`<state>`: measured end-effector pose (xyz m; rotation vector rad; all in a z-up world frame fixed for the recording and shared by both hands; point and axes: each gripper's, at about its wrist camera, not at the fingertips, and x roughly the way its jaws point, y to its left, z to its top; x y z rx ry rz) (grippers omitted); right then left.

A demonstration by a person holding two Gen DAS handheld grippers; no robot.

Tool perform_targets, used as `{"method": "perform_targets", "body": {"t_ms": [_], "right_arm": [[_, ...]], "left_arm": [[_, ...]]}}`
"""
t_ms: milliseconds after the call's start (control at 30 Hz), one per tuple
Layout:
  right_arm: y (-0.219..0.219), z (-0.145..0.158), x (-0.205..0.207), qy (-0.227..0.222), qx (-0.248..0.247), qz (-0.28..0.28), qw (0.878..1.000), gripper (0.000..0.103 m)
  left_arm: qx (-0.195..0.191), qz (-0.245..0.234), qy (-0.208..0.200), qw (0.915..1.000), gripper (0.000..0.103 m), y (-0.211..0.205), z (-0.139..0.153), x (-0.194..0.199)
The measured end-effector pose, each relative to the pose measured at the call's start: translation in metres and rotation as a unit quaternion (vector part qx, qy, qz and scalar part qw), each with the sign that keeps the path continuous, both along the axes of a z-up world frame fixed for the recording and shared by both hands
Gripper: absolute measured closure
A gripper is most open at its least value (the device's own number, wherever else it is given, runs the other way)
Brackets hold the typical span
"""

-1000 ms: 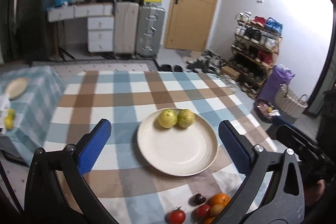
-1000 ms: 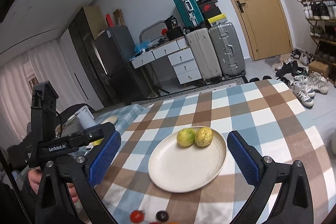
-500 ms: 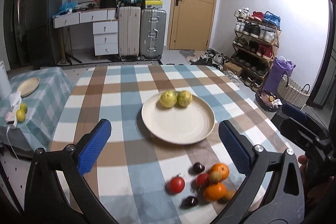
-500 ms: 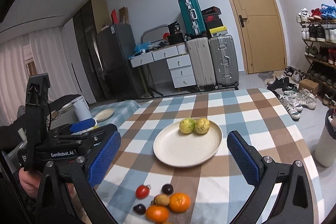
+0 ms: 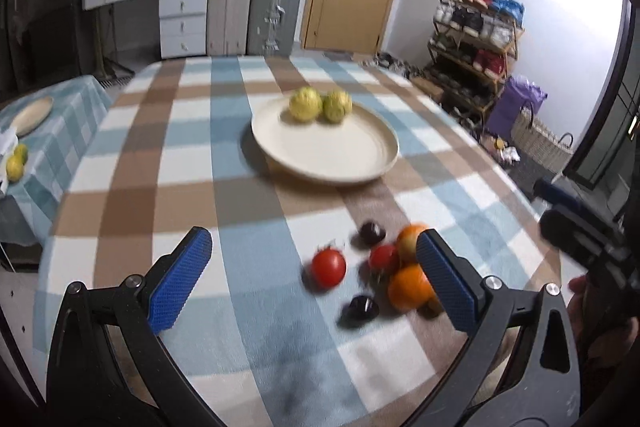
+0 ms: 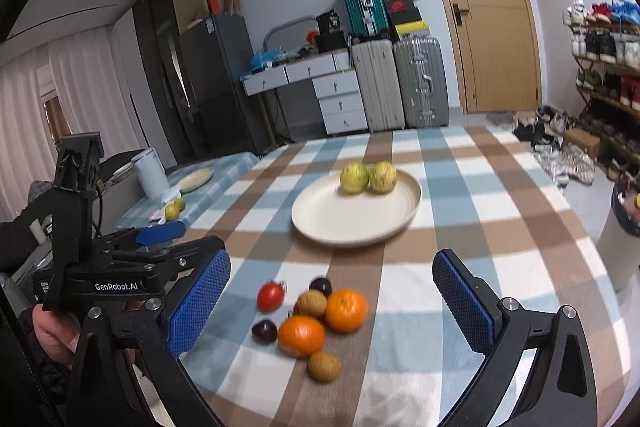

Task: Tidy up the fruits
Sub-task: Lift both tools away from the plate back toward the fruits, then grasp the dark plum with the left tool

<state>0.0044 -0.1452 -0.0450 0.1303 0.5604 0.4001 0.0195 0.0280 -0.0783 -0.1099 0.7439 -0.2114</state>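
A cream plate [image 5: 326, 155] [image 6: 352, 217] on the checked table holds two yellow-green fruits [image 5: 306, 103] [image 6: 354, 177]. Nearer me lies a cluster of fruit: a red tomato [image 5: 328, 268] [image 6: 270, 296], two oranges [image 6: 346, 309] [image 5: 409, 287], dark plums [image 6: 264, 331] [image 5: 371, 231] and brown kiwis [image 6: 324, 366]. My left gripper [image 5: 314, 277] is open and empty, above the near table with the cluster by its right finger. My right gripper [image 6: 332, 299] is open and empty, with the cluster between its fingers below.
A side table [image 5: 52, 131] at the left carries a small plate [image 5: 32, 109] and lemons [image 5: 15, 167]. Suitcases [image 5: 252, 15], drawers, a door and a shoe rack [image 5: 476, 23] stand behind. A bin [image 6: 620, 239] stands by the table's right edge.
Both grippers have pulled back towards me and tilted down. The plate now sits farther off and the fruit cluster has come fully into view. Both stay open.
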Motion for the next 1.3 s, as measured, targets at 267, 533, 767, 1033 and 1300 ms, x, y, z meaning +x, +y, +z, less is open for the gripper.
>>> {"method": "perform_targets", "body": {"t_ms": [267, 533, 767, 1033, 1300], "right_arm": [[-0.002, -0.009, -0.005, 0.006, -0.003, 0.004, 1.000, 0.000], [0.000, -0.015, -0.004, 0.013, -0.008, 0.009, 1.000, 0.000], [-0.004, -0.018, -0.003, 0.019, -0.004, 0.007, 1.000, 0.000], [-0.004, -0.023, -0.003, 0.024, 0.000, 0.006, 1.000, 0.000], [-0.005, -0.025, -0.002, 0.027, 0.001, 0.005, 1.000, 0.000]], "left_arm": [[0.005, -0.023, 0.042, 0.9988, 0.001, -0.011, -0.038, 0.004], [0.016, -0.057, 0.071, 0.9957, 0.007, -0.026, -0.057, 0.008], [0.008, -0.091, 0.089, 0.9919, 0.037, -0.036, -0.064, 0.011], [-0.009, -0.111, 0.097, 0.9890, 0.073, -0.036, -0.068, 0.011], [-0.034, -0.121, 0.101, 0.9869, 0.081, -0.031, -0.070, 0.009]]}}
